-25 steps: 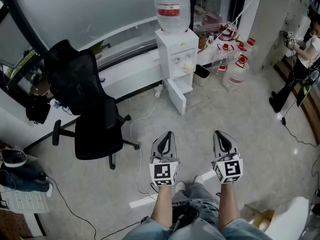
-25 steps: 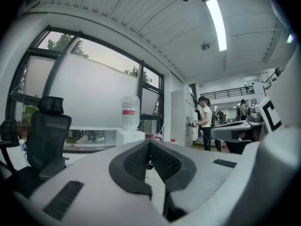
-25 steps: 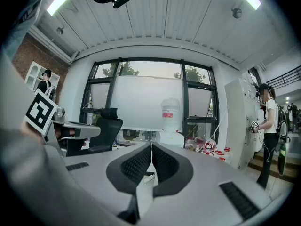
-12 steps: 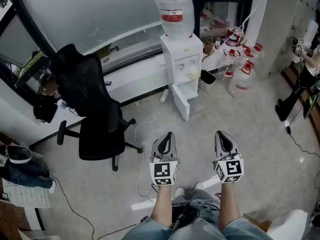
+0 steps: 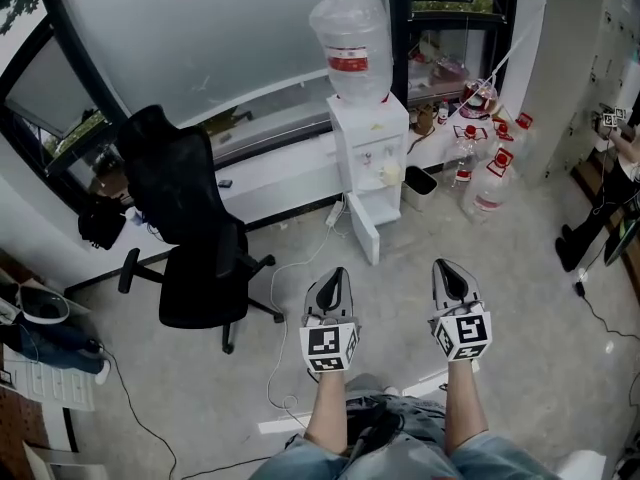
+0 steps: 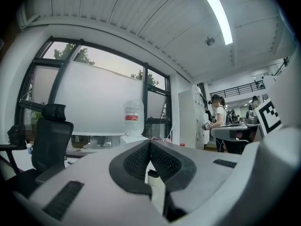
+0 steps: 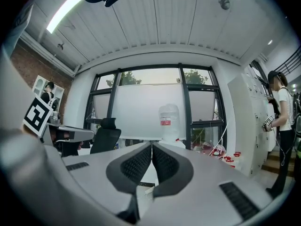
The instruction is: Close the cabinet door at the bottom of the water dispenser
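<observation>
White water dispenser [image 5: 368, 143] with a clear bottle on top stands at the window wall. Its white bottom cabinet door [image 5: 363, 232] hangs open. Left hand-held gripper [image 5: 334, 278] and right hand-held gripper [image 5: 446, 268]: jaws closed, empty, held level, well short of the door.

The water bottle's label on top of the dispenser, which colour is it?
The label is mostly red; it shows best in the head view.

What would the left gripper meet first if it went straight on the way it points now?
Ahead of the left gripper the way looks free up to the water dispenser, probably near its open cabinet door; depth is unclear.
</observation>
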`<act>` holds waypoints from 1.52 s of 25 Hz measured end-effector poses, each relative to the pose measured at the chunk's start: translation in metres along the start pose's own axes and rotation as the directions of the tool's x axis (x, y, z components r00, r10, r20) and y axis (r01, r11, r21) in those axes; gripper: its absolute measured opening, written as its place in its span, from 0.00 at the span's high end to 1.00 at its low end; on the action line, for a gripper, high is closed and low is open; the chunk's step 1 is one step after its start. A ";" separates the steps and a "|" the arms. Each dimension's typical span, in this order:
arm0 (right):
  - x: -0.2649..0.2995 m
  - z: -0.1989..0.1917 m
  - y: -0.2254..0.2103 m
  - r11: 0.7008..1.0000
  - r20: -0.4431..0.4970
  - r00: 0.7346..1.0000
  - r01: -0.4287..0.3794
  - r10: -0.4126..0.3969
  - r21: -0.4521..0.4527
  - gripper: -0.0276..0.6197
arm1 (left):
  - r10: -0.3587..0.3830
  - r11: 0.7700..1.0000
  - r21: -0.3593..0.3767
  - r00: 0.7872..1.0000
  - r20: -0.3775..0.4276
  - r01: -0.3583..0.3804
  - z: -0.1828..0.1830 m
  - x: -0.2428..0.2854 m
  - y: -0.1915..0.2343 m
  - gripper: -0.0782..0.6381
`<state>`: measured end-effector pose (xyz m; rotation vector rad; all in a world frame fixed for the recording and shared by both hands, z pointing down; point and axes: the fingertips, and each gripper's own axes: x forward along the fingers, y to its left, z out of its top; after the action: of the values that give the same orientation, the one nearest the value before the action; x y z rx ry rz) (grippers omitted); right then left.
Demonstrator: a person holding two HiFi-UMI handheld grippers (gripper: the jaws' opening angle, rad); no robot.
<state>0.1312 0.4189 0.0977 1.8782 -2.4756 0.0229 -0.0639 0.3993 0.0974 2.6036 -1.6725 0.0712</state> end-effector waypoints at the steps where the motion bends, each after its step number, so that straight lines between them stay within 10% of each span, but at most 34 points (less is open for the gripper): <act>1: 0.004 0.000 -0.004 1.000 0.000 1.000 -0.006 0.006 -0.002 0.91 | 0.008 1.000 -0.003 1.000 0.004 -0.008 0.001 0.002 0.000 0.88; 16: 0.120 -0.024 0.001 0.987 -0.018 0.988 -0.156 0.156 -0.045 0.91 | 0.137 0.989 -0.054 0.991 -0.002 -0.137 -0.027 0.069 0.070 0.88; 38: 0.339 -0.144 -0.056 0.992 -0.269 0.962 -0.015 0.049 0.125 0.91 | -0.054 0.991 -0.130 0.951 -0.306 0.014 -0.148 0.304 0.145 0.88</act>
<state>0.0963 0.0824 0.2533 1.7389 -2.3635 0.4138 -0.0712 0.0723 0.2665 2.3789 -1.4725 0.3408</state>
